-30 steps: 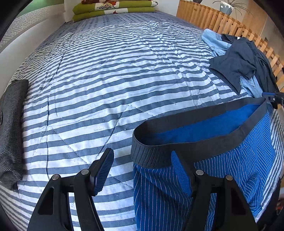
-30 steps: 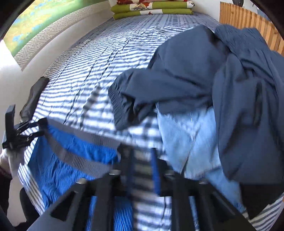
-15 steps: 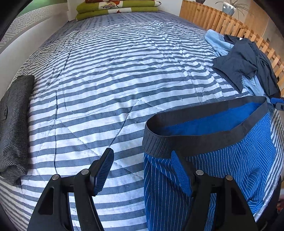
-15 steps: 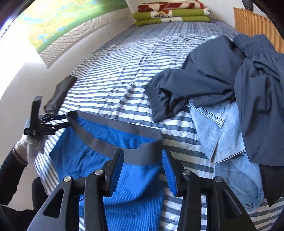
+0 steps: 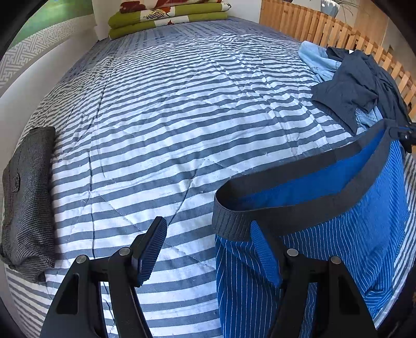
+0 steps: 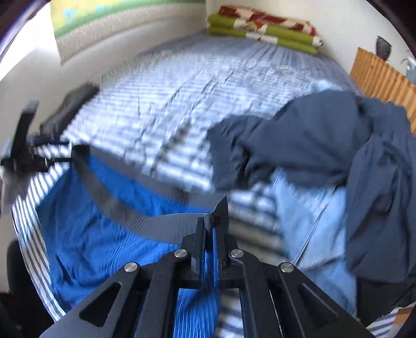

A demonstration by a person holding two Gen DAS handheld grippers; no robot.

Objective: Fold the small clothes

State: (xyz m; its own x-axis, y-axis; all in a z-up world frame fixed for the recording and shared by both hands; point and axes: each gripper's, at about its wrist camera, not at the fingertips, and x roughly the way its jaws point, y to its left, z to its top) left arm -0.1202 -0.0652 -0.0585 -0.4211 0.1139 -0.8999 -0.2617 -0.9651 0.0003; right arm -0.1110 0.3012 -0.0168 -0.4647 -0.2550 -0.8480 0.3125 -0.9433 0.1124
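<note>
Blue pinstriped shorts (image 5: 325,249) with a dark grey waistband (image 5: 286,205) lie on the striped bed at the near right. My left gripper (image 5: 206,234) is open just above them, with the waistband's left end between its fingers and neither pad pressing on it. My right gripper (image 6: 209,228) is shut on the waistband (image 6: 156,223) at its other end, which is pulled up slightly. From the left wrist view the right gripper (image 5: 405,134) shows at the band's far right end. In the blurred right wrist view the left gripper (image 6: 28,153) sits at the far left.
A heap of navy clothes (image 5: 356,91) and light blue denim (image 5: 316,58) lies against the wooden slatted rail (image 5: 325,28). A folded grey garment (image 5: 28,192) rests at the bed's left edge. Folded green blankets (image 5: 166,18) are stacked at the head.
My right gripper, open around the waistband's end half a second ago, has shut on it and lifted it a little. The left gripper stays open in the same place.
</note>
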